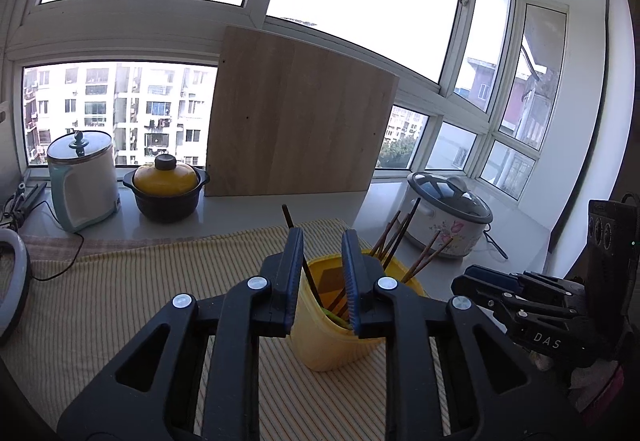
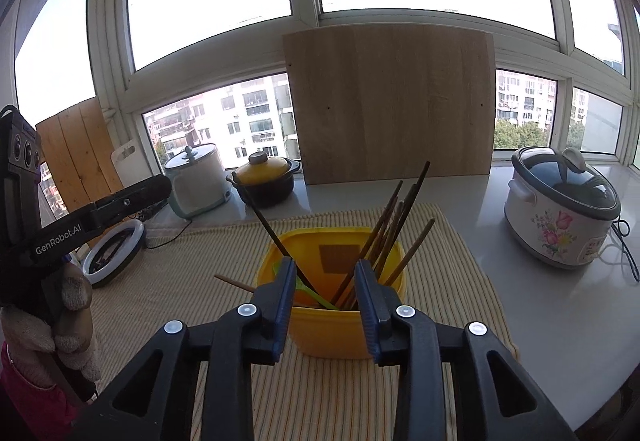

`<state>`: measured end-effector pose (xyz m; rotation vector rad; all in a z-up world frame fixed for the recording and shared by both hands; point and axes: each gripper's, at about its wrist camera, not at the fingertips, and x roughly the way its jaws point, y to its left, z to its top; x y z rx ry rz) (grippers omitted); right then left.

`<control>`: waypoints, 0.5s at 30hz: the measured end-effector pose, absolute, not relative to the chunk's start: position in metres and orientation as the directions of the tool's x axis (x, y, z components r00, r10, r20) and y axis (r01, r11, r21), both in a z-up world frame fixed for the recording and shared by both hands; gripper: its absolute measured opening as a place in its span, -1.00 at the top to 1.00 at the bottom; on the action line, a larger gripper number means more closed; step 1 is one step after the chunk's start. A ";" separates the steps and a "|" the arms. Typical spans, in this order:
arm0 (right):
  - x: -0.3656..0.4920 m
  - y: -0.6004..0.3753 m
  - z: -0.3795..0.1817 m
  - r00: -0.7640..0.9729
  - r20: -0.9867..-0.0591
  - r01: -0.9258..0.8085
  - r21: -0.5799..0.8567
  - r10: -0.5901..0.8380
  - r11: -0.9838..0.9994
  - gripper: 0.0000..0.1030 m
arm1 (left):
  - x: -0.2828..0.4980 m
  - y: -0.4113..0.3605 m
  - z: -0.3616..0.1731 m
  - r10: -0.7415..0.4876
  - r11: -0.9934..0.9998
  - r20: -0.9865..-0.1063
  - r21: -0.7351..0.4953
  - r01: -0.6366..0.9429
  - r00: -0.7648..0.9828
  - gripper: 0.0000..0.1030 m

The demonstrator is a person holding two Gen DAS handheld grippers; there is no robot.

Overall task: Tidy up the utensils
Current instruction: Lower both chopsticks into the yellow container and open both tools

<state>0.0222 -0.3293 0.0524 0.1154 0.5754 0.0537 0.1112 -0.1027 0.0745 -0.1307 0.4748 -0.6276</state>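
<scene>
Left gripper (image 1: 322,241): the jaws are seen parted with nothing clamped; a single dark chopstick (image 1: 298,245) passes just behind the left finger without being pressed. Right gripper (image 2: 324,269): the jaws are likewise released, framing the container from the near side with nothing gripped.

The yellow container (image 2: 352,337) is stood upright on the striped cloth (image 2: 448,241), presumably so that long utensils can be dropped in end-first and kept together. The chopsticks (image 2: 390,225) are leaned against its rim, fanned toward 1 o'clock, while the lone one is tilted toward 11 o'clock. A green spoon (image 2: 306,287) is lain inside at the bottom. One further stick (image 2: 234,282) is seen at 9 o'clock of the container, apparently on the cloth outside it, and is judged to be left to gather.

Relative to the jaws, the container lies directly ahead at 12 o'clock in both wrist views, just beyond the fingertips. On the desk (image 2: 552,301) behind, a rice cooker (image 2: 560,209) is placed at 2 o'clock, a yellow-lidded pot (image 2: 266,177) at 11 o'clock, and a wooden board (image 2: 392,101) is propped against the window at 12 o'clock.
</scene>
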 end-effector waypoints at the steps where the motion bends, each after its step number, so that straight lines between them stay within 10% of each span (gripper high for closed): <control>1: 0.021 -0.328 0.053 0.839 -0.538 -0.016 0.120 0.078 0.993 0.13 | 0.106 -0.100 0.074 -0.586 0.810 -0.385 -0.250 0.530 0.713 0.26; 15: -0.007 -0.322 0.062 0.891 -0.449 0.097 0.055 -0.062 0.994 -0.86 | 0.044 -0.081 0.070 -0.468 0.881 -0.363 -0.124 0.456 0.805 -0.89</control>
